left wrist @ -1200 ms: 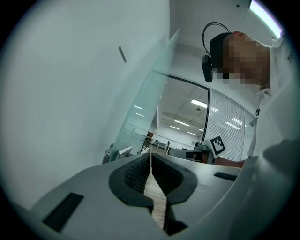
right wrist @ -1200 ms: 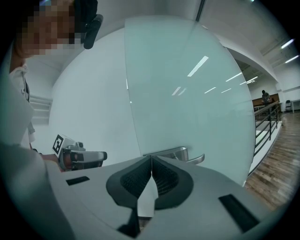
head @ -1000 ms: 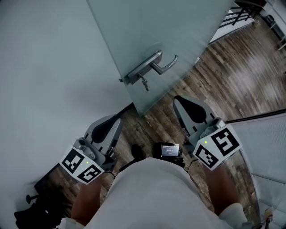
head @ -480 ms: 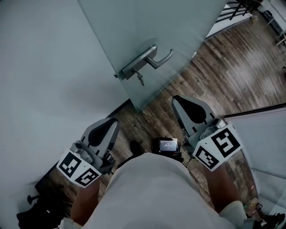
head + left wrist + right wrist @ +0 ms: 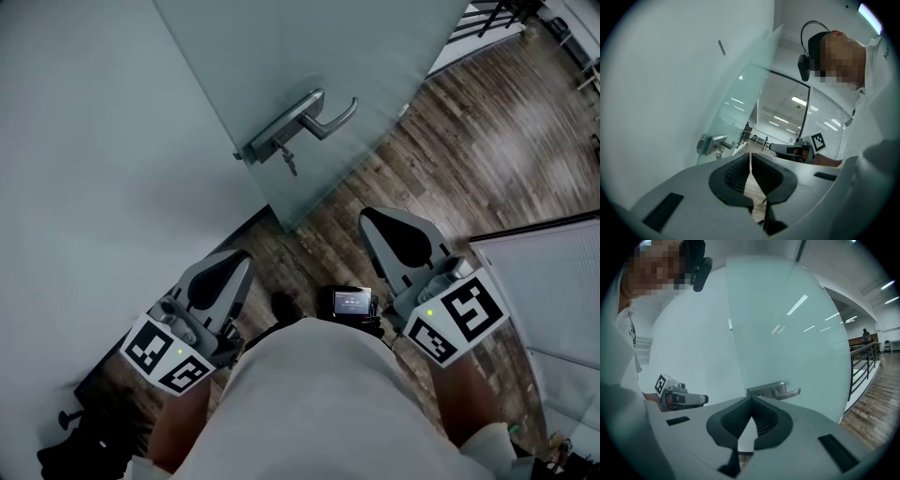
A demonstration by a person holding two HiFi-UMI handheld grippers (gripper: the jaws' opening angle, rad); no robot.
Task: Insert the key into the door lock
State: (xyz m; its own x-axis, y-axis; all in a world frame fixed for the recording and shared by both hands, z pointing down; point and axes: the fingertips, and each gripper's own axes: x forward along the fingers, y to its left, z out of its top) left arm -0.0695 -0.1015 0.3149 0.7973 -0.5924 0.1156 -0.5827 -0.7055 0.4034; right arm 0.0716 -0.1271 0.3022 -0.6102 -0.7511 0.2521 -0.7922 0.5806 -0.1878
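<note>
Both closed on nothing, the grey left gripper (image 5: 241, 257) and right gripper (image 5: 369, 215) face the small metal key (image 5: 289, 165) hanging at the silver door lock (image 5: 274, 142).

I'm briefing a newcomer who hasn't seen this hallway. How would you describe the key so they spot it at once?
Find the frosted glass door, then its metal lever handle. The key hangs just under the plate behind that handle, and it is the only small dangling piece there.

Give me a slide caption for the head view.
Left gripper and right gripper, both shut and empty, held low before a frosted glass door, a key hanging below its lever handle.
</note>
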